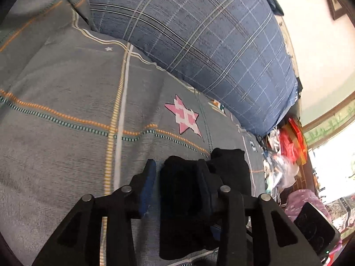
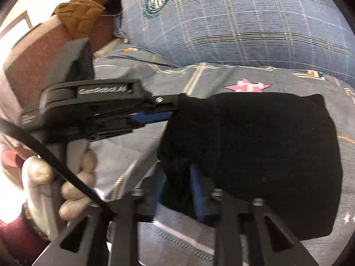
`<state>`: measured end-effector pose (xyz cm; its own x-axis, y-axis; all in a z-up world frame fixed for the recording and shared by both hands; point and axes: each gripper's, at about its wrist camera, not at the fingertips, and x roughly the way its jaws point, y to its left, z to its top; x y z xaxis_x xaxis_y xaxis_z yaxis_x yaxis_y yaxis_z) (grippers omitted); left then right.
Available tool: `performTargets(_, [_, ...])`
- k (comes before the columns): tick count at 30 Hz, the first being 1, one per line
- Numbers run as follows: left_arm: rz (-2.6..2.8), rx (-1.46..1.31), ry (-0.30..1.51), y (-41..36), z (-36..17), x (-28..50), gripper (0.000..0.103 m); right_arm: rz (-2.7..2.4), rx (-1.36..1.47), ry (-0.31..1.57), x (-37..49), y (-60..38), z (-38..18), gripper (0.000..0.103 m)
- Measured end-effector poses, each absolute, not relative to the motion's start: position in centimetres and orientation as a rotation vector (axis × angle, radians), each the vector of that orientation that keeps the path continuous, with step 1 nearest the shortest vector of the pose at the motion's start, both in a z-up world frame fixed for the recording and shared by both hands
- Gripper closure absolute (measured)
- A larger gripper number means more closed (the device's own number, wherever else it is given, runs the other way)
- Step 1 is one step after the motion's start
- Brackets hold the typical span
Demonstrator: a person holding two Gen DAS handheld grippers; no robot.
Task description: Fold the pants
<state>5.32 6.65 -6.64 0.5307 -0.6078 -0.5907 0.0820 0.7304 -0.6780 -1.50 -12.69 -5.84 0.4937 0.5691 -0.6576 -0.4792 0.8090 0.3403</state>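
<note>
The black pants (image 2: pixel 255 155) hang as a folded dark panel above a grey bedsheet with a pink star (image 2: pixel 246 87). My right gripper (image 2: pixel 177 177) is shut on the panel's lower left edge, blue pads on either side of the cloth. My left gripper (image 2: pixel 164 115) reaches in from the left in the right wrist view and pinches the panel's upper left corner. In the left wrist view the left gripper (image 1: pixel 177 181) holds a bunch of black cloth (image 1: pixel 184 199) between its blue pads, above the sheet near the pink star (image 1: pixel 185 117).
A large blue plaid pillow (image 1: pixel 199 44) lies along the far side of the bed (image 1: pixel 55 110). Colourful clutter (image 1: pixel 286 146) sits past the bed's right end. A gloved hand (image 2: pixel 55 177) holds the left gripper's handle. A brown quilted cloth (image 2: pixel 82 15) lies at the far left.
</note>
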Motion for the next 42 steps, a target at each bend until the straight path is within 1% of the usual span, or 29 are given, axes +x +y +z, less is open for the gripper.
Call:
performTargets(1, [-0.444, -0.641, 0.92, 7.1, -6.6, 5.1, 0.066, 0.653, 0.109, 0.844, -2.0, -12.4, -5.3, 0.042])
performTargets(2, [-0.434, -0.636, 0.908, 7.5, -6.5, 4.8, 0.064, 0.671, 0.096, 0.848, -2.3, -12.4, -4.8, 0.04])
performTargets(5, [-0.391, -0.611, 0.869, 8.9, -6.3, 3.8, 0.06, 0.725, 0.066, 0.846, -3.6, -12.5, -3.1, 0.04])
performTargets(8, [-0.345, -0.572, 0.834, 10.0, -6.3, 2.8, 0.058, 0.672, 0.027, 0.785, -4.1, -13.4, -1.1, 0.041])
performTargets(9, [-0.326, -0.557, 0.82, 10.3, -6.5, 2.4, 0.058, 0.619, 0.007, 0.761, -3.7, -13.7, -0.5, 0.042])
performTargets(10, [-0.315, -0.549, 0.811, 10.6, -6.6, 2.2, 0.058, 0.555, -0.016, 0.746, -2.9, -13.8, 0.0, 0.052])
performTargets(11, [-0.301, -0.541, 0.803, 10.8, -6.8, 1.9, 0.058, 0.51, -0.028, 0.748, -1.9, -13.8, 0.1, 0.067])
performTargets(12, [-0.285, -0.532, 0.798, 11.0, -7.1, 1.6, 0.058, 0.471, -0.027, 0.756, -0.7, -13.8, 0.0, 0.071])
performTargets(13, [-0.271, -0.523, 0.795, 11.1, -7.2, 1.5, 0.058, 0.443, -0.015, 0.77, 0.6, -13.8, -0.3, 0.074])
performTargets(15, [-0.241, -0.49, 0.784, 11.3, -7.3, 0.9, 0.058, 0.416, -0.011, 0.811, 2.9, -12.9, -1.4, 0.074])
performTargets(17, [-0.214, -0.463, 0.773, 11.3, -7.2, 0.5, 0.058, 0.388, -0.073, 0.85, 4.0, -11.1, -2.7, 0.074])
performTargets(19, [-0.164, -0.421, 0.768, 11.3, -6.9, -0.1, 0.058, 0.353, -0.165, 0.903, 4.7, -8.9, -4.8, 0.068])
performTargets(20, [-0.136, -0.396, 0.768, 11.2, -6.6, -0.5, 0.057, 0.339, -0.196, 0.9, 4.3, -8.3, -5.5, 0.067])
performTargets(22, [-0.094, -0.347, 0.768, 11.1, -6.1, -1.3, 0.056, 0.311, -0.271, 0.836, 3.4, -7.4, -6.2, 0.064])
performTargets(23, [-0.077, -0.327, 0.766, 11.0, -5.8, -1.9, 0.055, 0.311, -0.277, 0.826, 3.2, -7.5, -6.1, 0.061])
performTargets(24, [-0.057, -0.304, 0.765, 10.9, -5.4, -2.4, 0.053, 0.334, -0.244, 0.816, 2.8, -8.0, -5.7, 0.058])
performTargets(25, [-0.042, -0.288, 0.767, 10.8, -5.1, -2.8, 0.048, 0.367, -0.179, 0.798, 2.4, -8.9, -5.0, 0.055])
performTargets(26, [-0.022, -0.268, 0.768, 10.5, -4.7, -3.5, 0.047, 0.392, -0.092, 0.772, 1.9, -10.2, -4.1, 0.054])
performTargets(27, [-0.013, -0.255, 0.768, 10.2, -4.3, -4.0, 0.047, 0.396, -0.023, 0.748, 1.3, -11.5, -3.2, 0.052])
performTargets(29, [-0.014, -0.234, 0.772, 9.4, -3.7, -4.9, 0.046, 0.365, 0.071, 0.685, -0.7, -14.2, -1.9, 0.04])
performTargets(31, [-0.016, -0.215, 0.78, 8.4, -3.1, -5.4, 0.046, 0.336, 0.112, 0.632, -2.6, -16.3, -1.2, 0.035])
performTargets(34, [-0.035, -0.163, 0.781, 5.7, -1.9, -6.3, 0.045, 0.248, 0.147, 0.585, -6.4, -20.0, -1.1, 0.034])
performTargets(37, [-0.049, -0.127, 0.77, 3.2, -0.8, -6.9, 0.042, 0.162, 0.168, 0.573, -9.6, -23.0, -2.0, 0.027])
performTargets(38, [-0.061, -0.112, 0.766, 2.2, -0.5, -7.2, 0.04, 0.121, 0.171, 0.575, -10.6, -23.8, -2.5, 0.025])
performTargets(42, [-0.083, -0.024, 0.749, -1.9, 0.5, -8.4, 0.038, 0.053, 0.25, 0.636, -12.6, -26.3, -4.7, 0.025])
